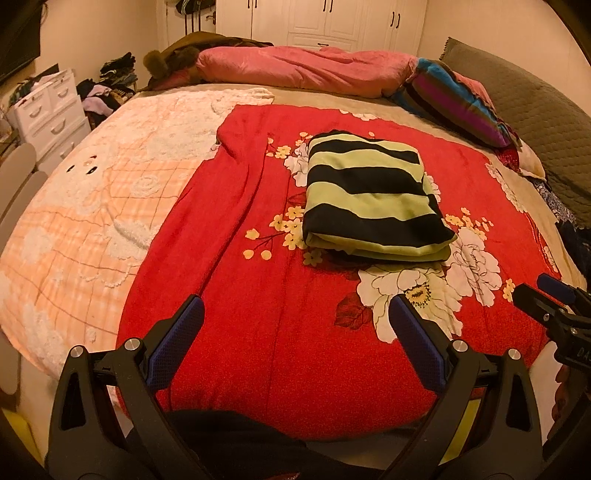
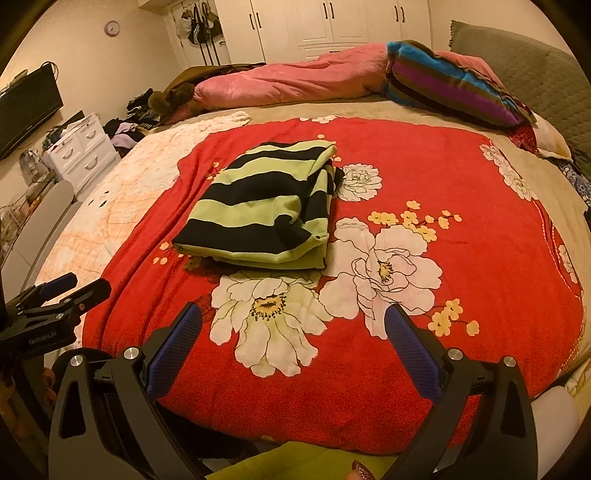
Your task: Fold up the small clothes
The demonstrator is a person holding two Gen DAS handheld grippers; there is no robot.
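The left gripper (image 1: 295, 306) has its two blue-padded fingers spread wide with nothing between them, and it hovers over the near part of a red flowered blanket (image 1: 258, 332). The right gripper (image 2: 293, 314) is spread just as wide and is likewise empty, hanging above a big white flower (image 2: 273, 314) printed on that blanket. Each gripper shows at the edge of the other's view: the right one off to the left gripper's right, the left one off to the right gripper's left.

Ahead of both grippers, well clear of the fingers, lies a folded garment (image 1: 373, 199) with black and pale green stripes. It rests flat on the blanket, ahead and slightly right of the left gripper, ahead and slightly left of the right one, its layered edges facing the grippers.

Left of the left gripper, a peach checked cover (image 1: 85, 206) lies beside the blanket. Farther ahead, past the garment, a pink quilt (image 1: 303, 68) is bunched along the far side of the bed, with a striped pillow (image 1: 454, 103) to its right and white wardrobe doors (image 1: 325, 22) behind.
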